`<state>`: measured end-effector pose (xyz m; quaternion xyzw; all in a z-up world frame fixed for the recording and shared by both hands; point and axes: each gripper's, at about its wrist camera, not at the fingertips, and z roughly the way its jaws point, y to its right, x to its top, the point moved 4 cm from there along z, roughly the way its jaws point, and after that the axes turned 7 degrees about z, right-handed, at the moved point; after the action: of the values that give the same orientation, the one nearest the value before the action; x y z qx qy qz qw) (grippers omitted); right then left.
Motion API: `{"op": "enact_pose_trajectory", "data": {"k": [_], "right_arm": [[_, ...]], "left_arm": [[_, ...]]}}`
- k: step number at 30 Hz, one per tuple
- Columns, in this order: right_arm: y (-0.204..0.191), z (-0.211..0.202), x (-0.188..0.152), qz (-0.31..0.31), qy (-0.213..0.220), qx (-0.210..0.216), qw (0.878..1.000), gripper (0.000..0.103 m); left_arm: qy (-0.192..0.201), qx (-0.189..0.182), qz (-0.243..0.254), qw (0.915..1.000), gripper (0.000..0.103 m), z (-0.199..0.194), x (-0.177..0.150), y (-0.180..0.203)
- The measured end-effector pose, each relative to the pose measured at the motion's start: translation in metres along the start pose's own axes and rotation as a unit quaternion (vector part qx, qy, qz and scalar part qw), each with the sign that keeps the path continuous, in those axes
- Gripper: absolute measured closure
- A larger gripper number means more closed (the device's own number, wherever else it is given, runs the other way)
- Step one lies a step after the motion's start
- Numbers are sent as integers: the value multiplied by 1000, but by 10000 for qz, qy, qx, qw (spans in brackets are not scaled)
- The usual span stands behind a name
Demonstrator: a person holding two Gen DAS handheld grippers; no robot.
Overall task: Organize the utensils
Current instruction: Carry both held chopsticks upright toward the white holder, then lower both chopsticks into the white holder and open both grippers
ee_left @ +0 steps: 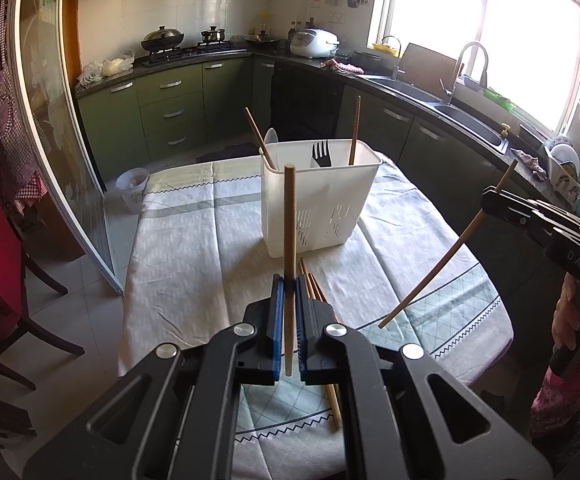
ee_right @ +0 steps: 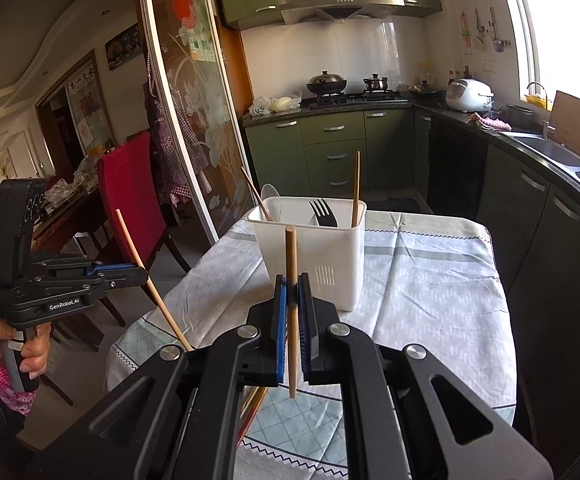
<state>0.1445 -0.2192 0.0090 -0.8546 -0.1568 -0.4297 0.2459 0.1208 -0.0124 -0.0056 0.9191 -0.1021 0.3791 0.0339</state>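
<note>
A white utensil holder (ee_left: 318,204) stands on the clothed table (ee_left: 193,248); it also shows in the right wrist view (ee_right: 310,252). It holds two chopsticks (ee_left: 354,130), a black fork (ee_left: 321,155) and a pale spoon. My left gripper (ee_left: 288,280) is shut on an upright chopstick (ee_left: 290,232), above the table in front of the holder. My right gripper (ee_right: 292,282) is shut on another upright chopstick (ee_right: 291,276). Each gripper shows in the other's view, the right (ee_left: 490,196) and the left (ee_right: 143,274). Several loose chopsticks (ee_left: 314,286) lie on the cloth under the left gripper.
Red chairs (ee_right: 129,192) stand left of the table beside a glass sliding door (ee_right: 185,100). Green kitchen cabinets (ee_left: 169,108), a stove with pots and a sink counter (ee_left: 450,108) run behind and to the right. A small bin (ee_left: 131,188) sits on the floor.
</note>
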Motion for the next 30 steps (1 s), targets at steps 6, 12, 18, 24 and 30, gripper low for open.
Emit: {"op": "enact_pose_trajectory", "data": {"k": [6,12,18,24,30], "right_arm": [[-10,-16,36,-170,225,37,9996,96],[-16,-32,89,-234,582,78,9980,97],[-16,-39,136,-225,907,21,9956,97],[-13,-30,180,-229,1231,-144,9920,97],[4,4,205,-79,1358,-186,9905,97]], "left_arm": [[163,-164,147,9996,97,-14,36,8],[763,-62,351,9964,97,-44,94,19],[1549,96,333,9873,97,-69,153,22],[1713,449,264,9838,97,-35,186,17],[1095,371,62,9933,97,31,181,4]]}}
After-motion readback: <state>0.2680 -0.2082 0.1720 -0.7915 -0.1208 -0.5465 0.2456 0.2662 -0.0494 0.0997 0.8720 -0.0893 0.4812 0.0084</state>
